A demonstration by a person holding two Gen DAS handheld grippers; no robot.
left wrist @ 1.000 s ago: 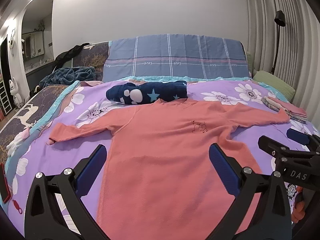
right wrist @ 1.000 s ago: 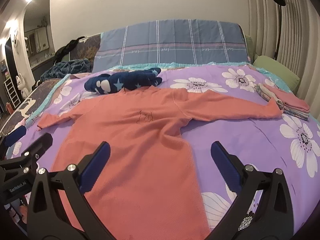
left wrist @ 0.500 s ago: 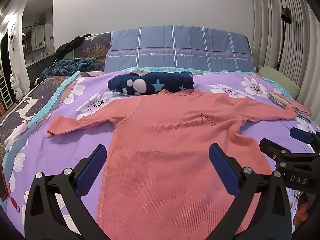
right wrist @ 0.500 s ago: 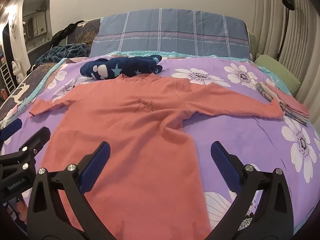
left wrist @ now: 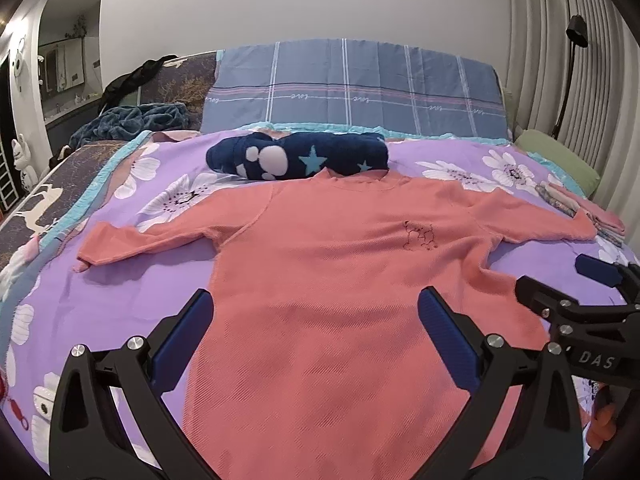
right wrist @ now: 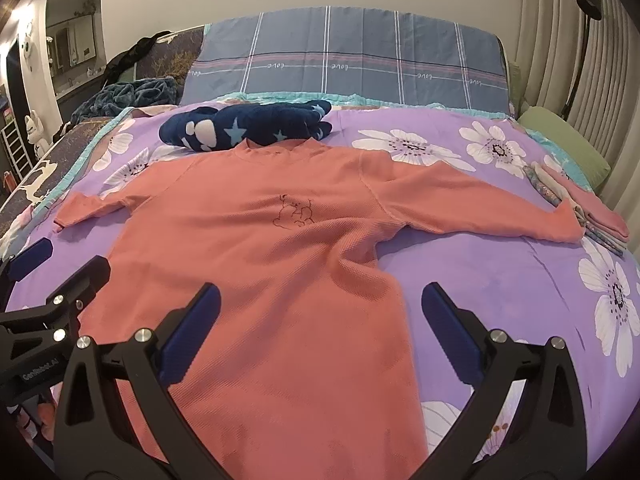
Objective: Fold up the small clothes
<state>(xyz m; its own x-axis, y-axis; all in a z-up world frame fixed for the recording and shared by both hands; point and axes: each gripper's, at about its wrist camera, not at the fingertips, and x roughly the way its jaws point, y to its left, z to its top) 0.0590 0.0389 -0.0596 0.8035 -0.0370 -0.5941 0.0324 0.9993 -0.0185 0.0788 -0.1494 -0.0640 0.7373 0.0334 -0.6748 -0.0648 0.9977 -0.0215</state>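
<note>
A salmon-pink long-sleeved shirt (left wrist: 340, 280) lies flat, front up, on the purple flowered bedspread (left wrist: 120, 288), both sleeves spread out to the sides. It also shows in the right wrist view (right wrist: 272, 264). My left gripper (left wrist: 314, 330) is open and empty, held above the shirt's lower body. My right gripper (right wrist: 320, 322) is open and empty, above the shirt's lower right side. Each gripper shows at the edge of the other's view.
A rolled navy blanket with stars and paw prints (left wrist: 298, 156) lies just behind the shirt's collar. A stack of folded clothes (right wrist: 580, 200) sits by the right sleeve's cuff. A blue plaid pillow (left wrist: 352, 88) and a green cushion (right wrist: 564, 140) stand at the head of the bed.
Both grippers have risen and tipped down a little, so the shirt lies lower and fuller in view. The shirt has not moved. Both grippers stay open.
</note>
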